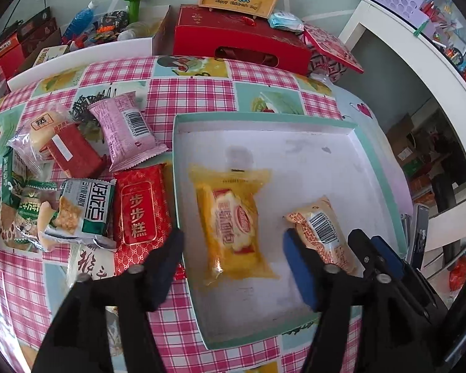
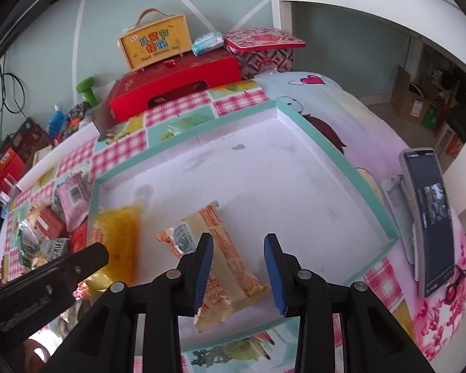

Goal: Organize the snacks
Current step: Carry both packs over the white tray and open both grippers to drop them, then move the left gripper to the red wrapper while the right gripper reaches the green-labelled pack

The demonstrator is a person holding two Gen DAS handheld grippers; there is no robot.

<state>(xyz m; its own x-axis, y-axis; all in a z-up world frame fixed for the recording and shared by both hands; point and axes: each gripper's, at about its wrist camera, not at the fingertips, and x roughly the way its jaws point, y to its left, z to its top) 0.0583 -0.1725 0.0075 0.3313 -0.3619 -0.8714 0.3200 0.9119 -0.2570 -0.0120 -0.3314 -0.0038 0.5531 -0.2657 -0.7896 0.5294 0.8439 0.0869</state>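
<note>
A table with a pink checked cloth (image 1: 177, 93) stands against a pale green wall, with red gift boxes (image 1: 239, 40) behind. A shallow white tray (image 1: 310, 161) holds two snacks: a yellow bread packet (image 1: 233, 220), long axis running away from the camera, and an orange packet (image 2: 220, 255), lying diagonally. The left gripper (image 1: 233, 248) and right gripper (image 2: 239, 264) are both spread, grasping nothing. More snacks (image 1: 77, 168) are piled to the tray's left.
</note>
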